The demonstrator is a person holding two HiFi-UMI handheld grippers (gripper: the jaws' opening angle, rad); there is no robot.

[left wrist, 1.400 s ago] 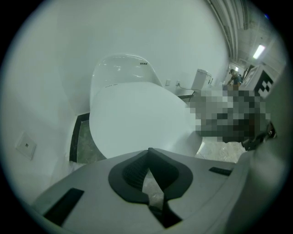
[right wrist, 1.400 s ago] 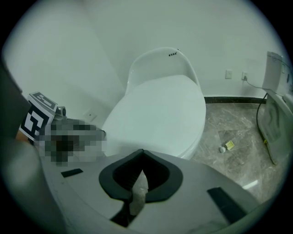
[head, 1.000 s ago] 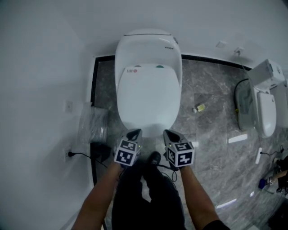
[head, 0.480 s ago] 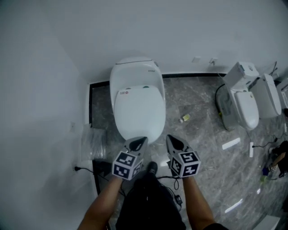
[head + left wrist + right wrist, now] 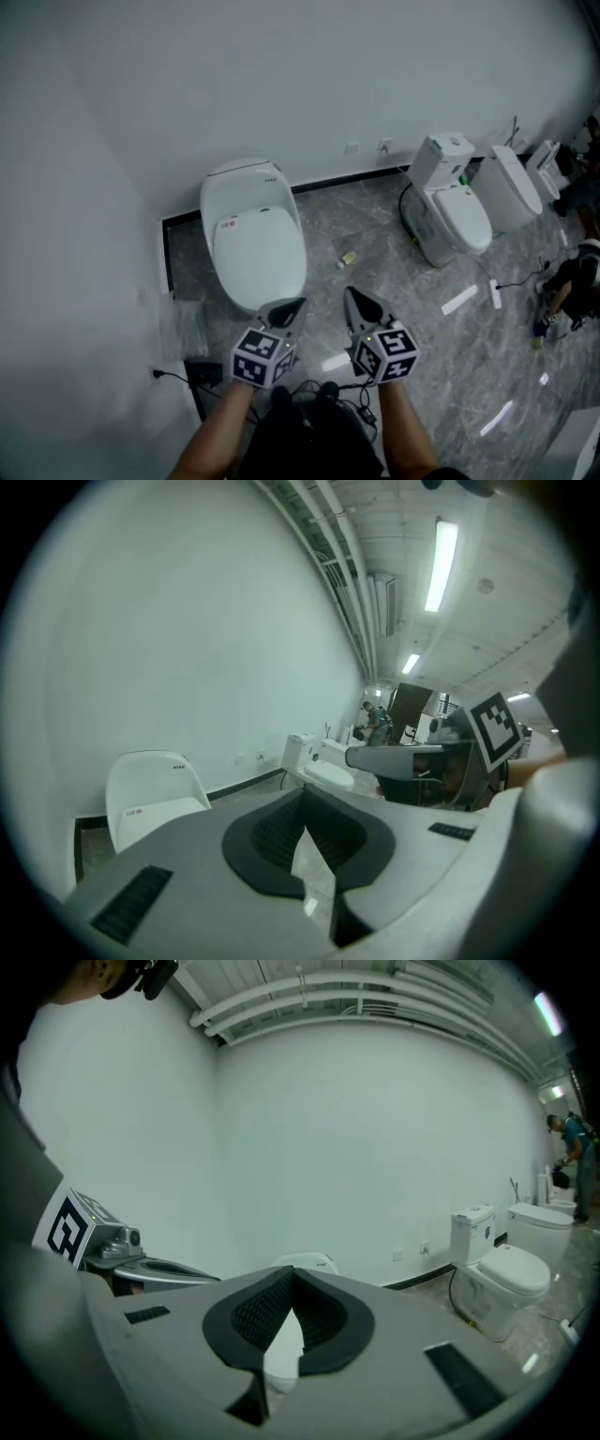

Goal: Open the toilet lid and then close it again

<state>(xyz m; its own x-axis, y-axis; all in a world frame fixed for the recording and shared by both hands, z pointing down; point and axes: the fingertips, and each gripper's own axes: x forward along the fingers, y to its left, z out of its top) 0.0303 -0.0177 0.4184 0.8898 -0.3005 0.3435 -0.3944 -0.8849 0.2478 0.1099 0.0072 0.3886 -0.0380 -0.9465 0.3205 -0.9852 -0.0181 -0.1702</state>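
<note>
A white toilet (image 5: 251, 230) stands against the wall on the grey marble floor, its lid (image 5: 259, 255) lying flat and closed. My left gripper (image 5: 287, 309) and right gripper (image 5: 355, 301) hover side by side in the air in front of the bowl, above and short of it, touching nothing. Both are shut and empty, with their jaw tips meeting. In the left gripper view the toilet (image 5: 148, 791) sits low at the left, beyond my left gripper (image 5: 305, 795). In the right gripper view only the toilet's top (image 5: 306, 1262) shows behind my right gripper (image 5: 292, 1273).
Two more white toilets (image 5: 452, 208) (image 5: 512, 190) stand along the wall at the right. A small bottle (image 5: 348, 259) and white strips (image 5: 459, 300) lie on the floor. A clear plastic bag (image 5: 183, 323) and a black box with a cable (image 5: 202, 373) sit left of the toilet.
Both grippers have risen and drawn back from the toilet's front edge, still shut. The head view has lifted and widened to take in more of the room. The lid stays closed.
</note>
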